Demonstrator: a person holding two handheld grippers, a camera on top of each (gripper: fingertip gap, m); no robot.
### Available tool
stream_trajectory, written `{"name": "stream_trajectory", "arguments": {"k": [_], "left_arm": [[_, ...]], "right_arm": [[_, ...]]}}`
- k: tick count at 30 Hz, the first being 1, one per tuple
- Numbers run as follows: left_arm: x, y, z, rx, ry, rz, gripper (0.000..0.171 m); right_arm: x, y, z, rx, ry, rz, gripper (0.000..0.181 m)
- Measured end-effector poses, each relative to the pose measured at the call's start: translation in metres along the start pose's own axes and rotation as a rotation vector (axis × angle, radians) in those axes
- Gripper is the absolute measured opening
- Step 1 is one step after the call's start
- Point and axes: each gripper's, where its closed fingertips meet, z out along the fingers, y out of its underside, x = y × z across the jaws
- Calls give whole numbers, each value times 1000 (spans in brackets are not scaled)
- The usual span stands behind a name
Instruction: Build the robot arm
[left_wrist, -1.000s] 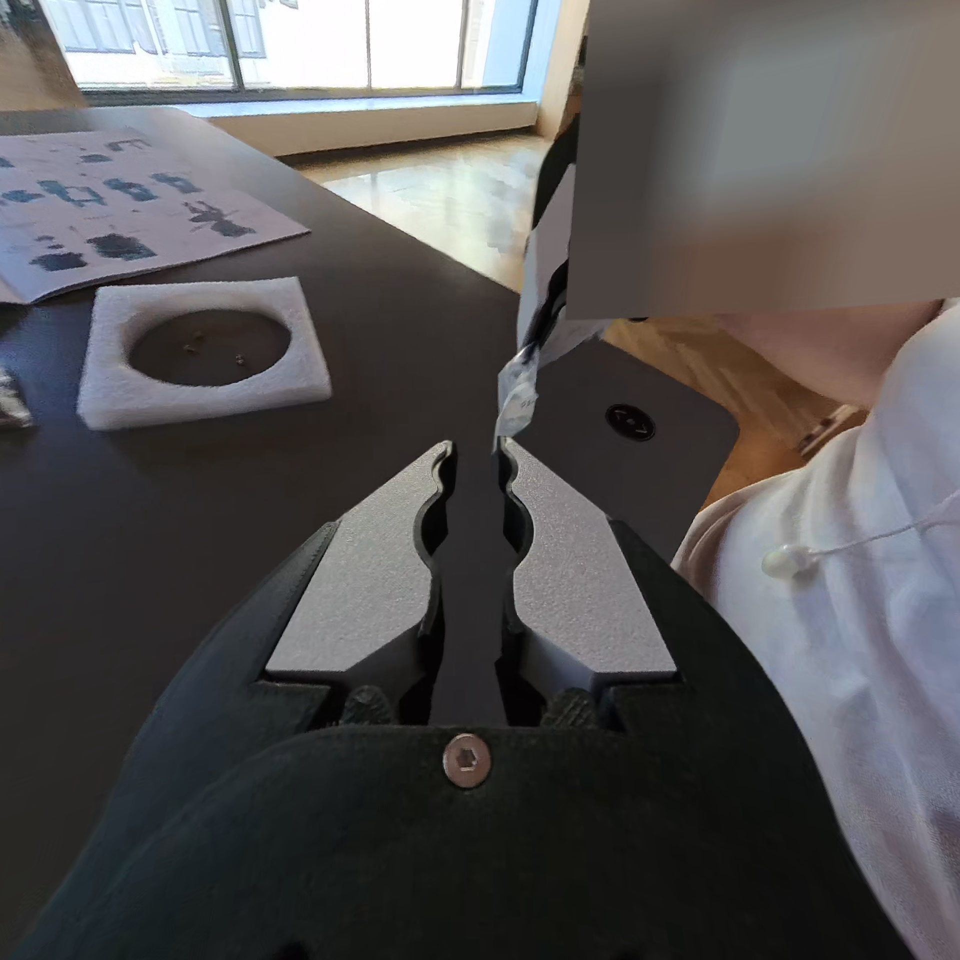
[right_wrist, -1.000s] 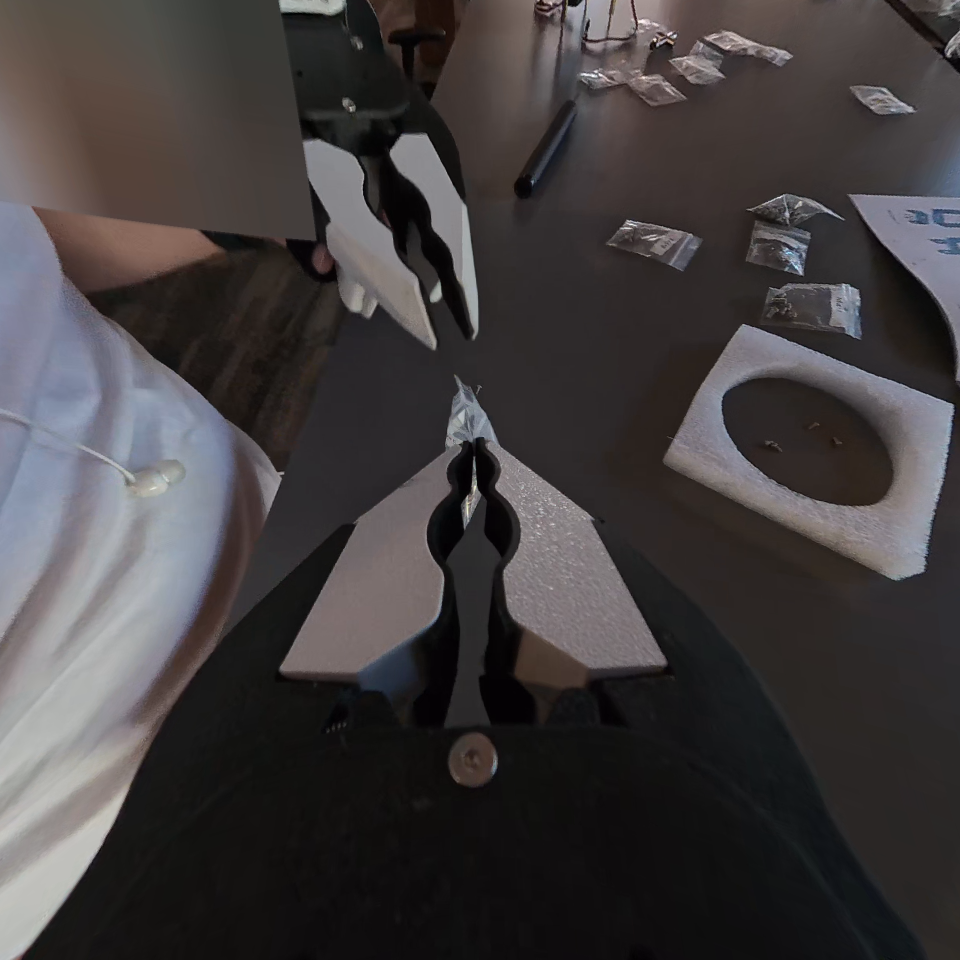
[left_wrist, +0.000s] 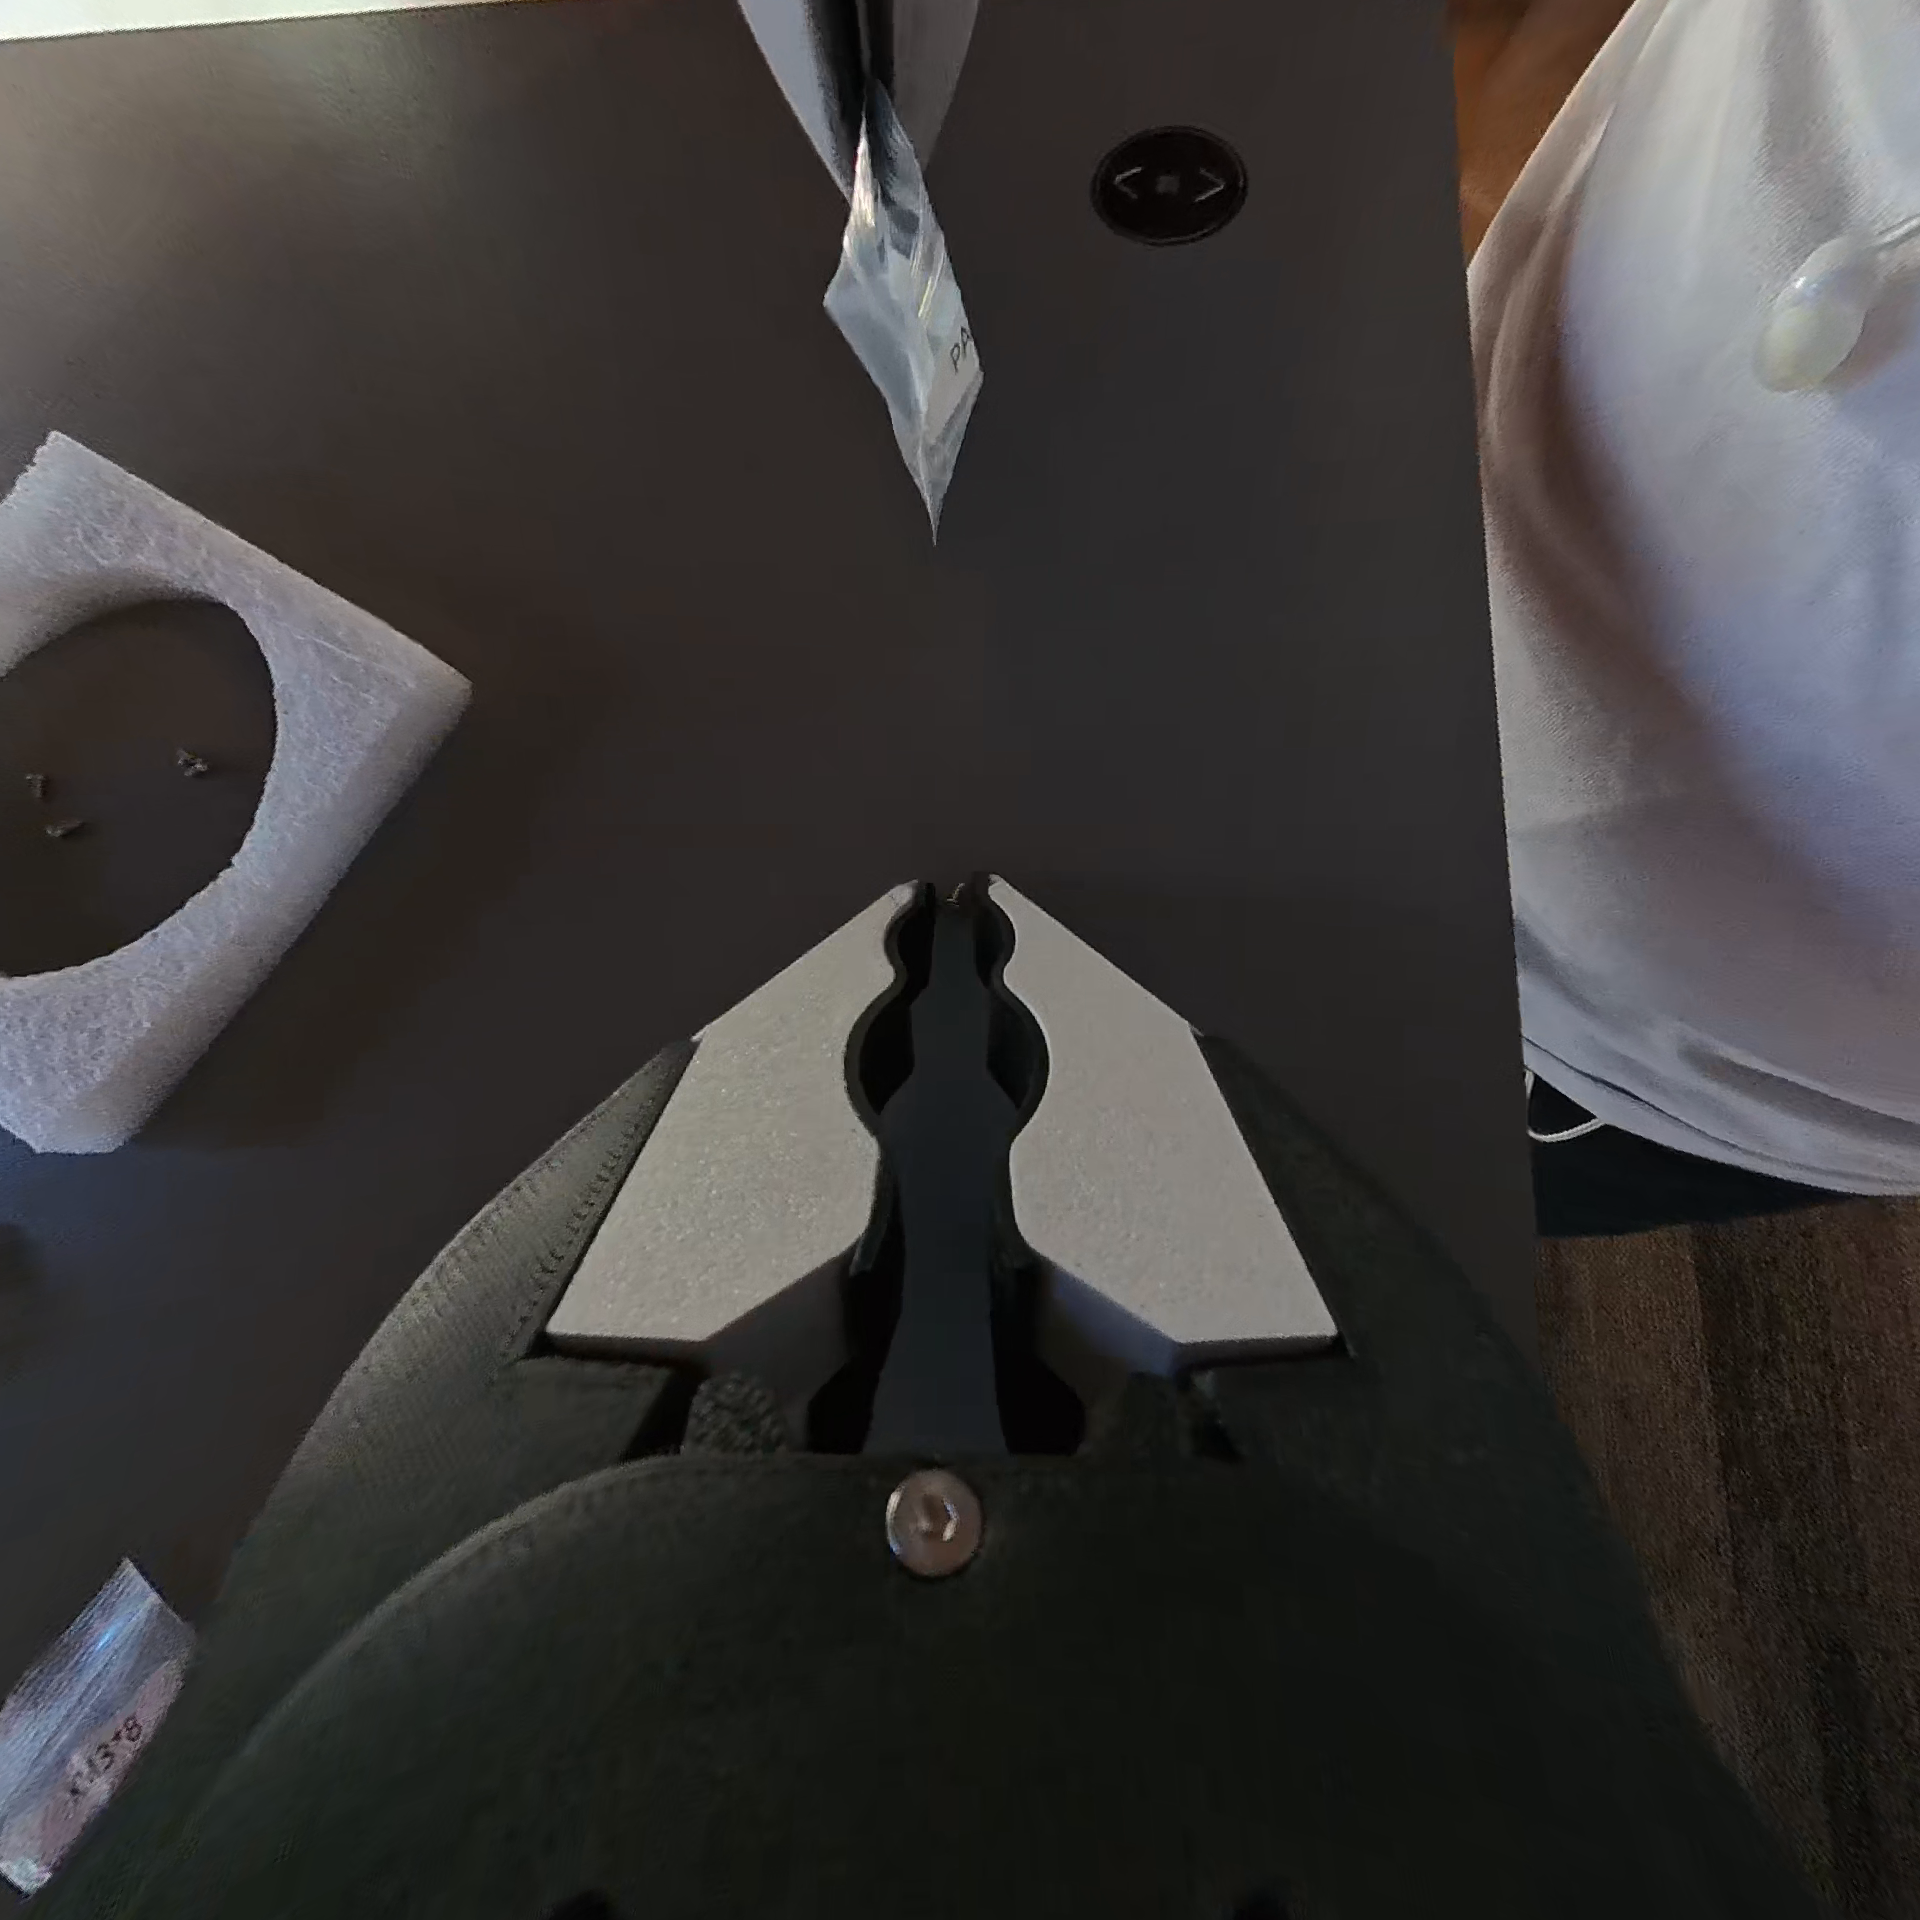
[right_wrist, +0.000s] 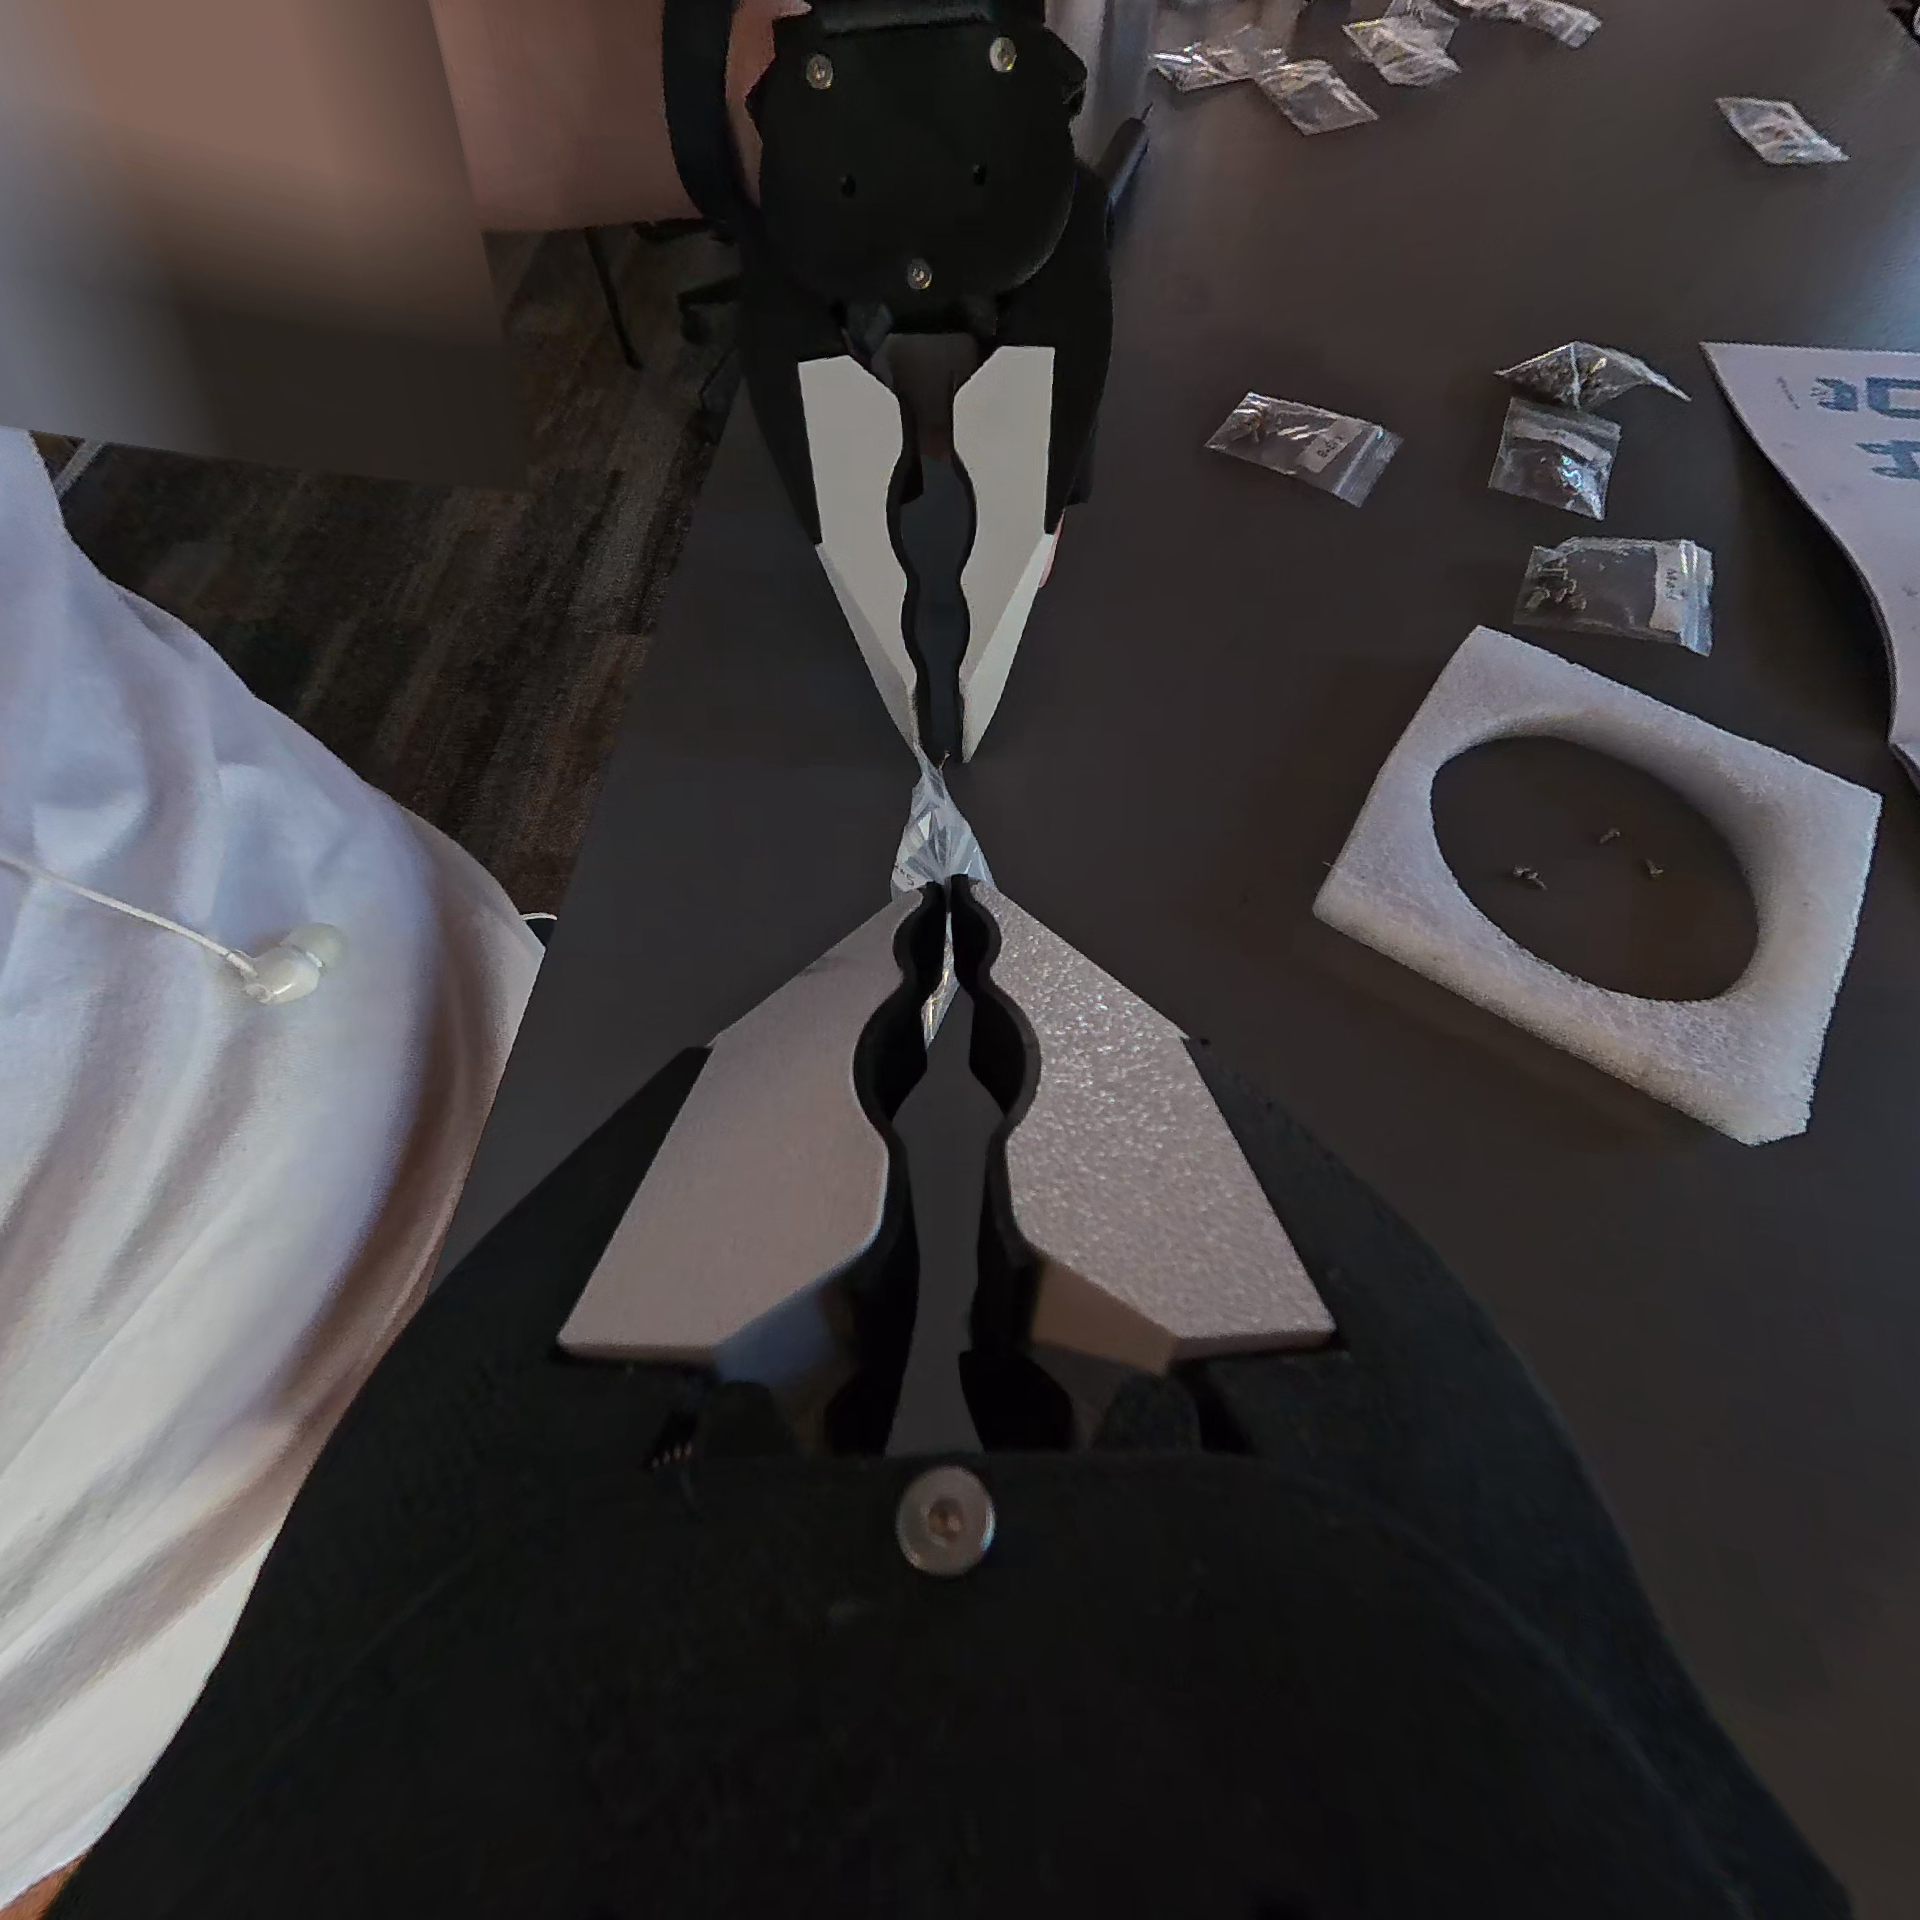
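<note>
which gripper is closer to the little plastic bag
Right. The right gripper is shut on one end of the plastic bag. The left gripper points at the bag's free corner with a gap between them, not touching it.

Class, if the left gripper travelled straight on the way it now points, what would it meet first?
Most likely the small clear plastic bag pinched in the right gripper, which hangs directly ahead of the left gripper. How much depth separates them is unclear.
</note>
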Motion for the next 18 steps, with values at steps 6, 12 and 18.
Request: {"name": "stream_trajectory", "arguments": {"k": [6, 12, 18], "left_arm": [[-1, 1, 0, 16, -1, -9, 2], [-1, -1, -4, 32, -21, -39, 0], [-9, -9, -18, 90, -86, -88, 0]], "right_arm": [[1, 1, 0, -1, 0, 9, 1], [3, 0, 0, 4, 1, 11, 1], [5, 1, 3, -4, -1, 8, 1]]}}
